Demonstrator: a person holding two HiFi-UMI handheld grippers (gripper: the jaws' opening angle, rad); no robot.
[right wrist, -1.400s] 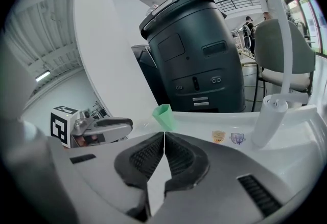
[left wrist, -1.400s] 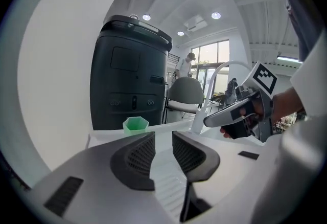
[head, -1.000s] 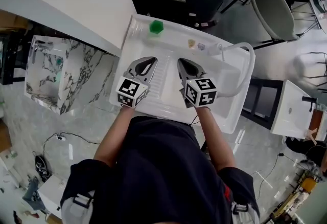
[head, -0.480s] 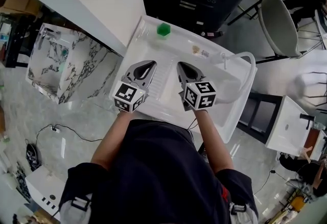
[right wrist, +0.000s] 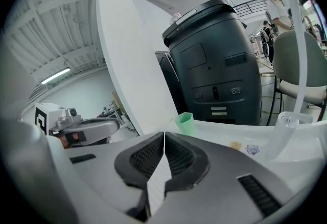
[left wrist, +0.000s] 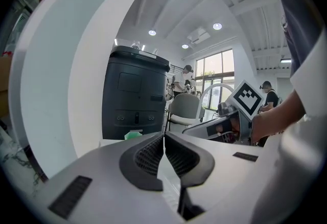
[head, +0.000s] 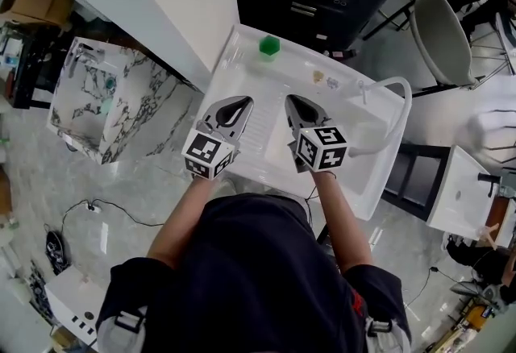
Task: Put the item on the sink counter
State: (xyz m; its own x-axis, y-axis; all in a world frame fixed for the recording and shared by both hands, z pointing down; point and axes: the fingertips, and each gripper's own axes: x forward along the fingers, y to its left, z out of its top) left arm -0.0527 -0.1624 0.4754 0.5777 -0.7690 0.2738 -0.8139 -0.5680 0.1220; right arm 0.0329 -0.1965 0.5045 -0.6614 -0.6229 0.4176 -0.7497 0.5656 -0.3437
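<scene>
Found the left gripper [head: 239, 104] pressed fully together above the ribbed drainboard [head: 260, 130] of the white sink unit [head: 242, 69], nothing between the pads; confirmed it in the left gripper view, ridged faces meeting on bare air. Found the right gripper [head: 293, 100] likewise closed and empty, just beside its partner at three o'clock. Located the green item [head: 268, 45] on the sink's back ledge, at about one o'clock from the left gripper and eleven o'clock from the right, well apart from both. Picked out the green item [left wrist: 133, 135] again as a pale block beyond the closed tips in the left gripper view, and the green item [right wrist: 185, 121] once more in the right gripper view. Set against a second earlier, noted very little moved at the sink: same hover for both grippers, same corner for the item. Saw only the last sliver of gap in the left jaws gone, and the whole scene slid slightly toward three o'clock in the head view, most likely through a turn of the head. Judged no pickup under way. With the item already resting on the ledge and both grippers clamped on nothing, could not settle between a placing already finished and a fetch yet to come. Leaned toward the first, given the item's seat on the counter surface.
</scene>
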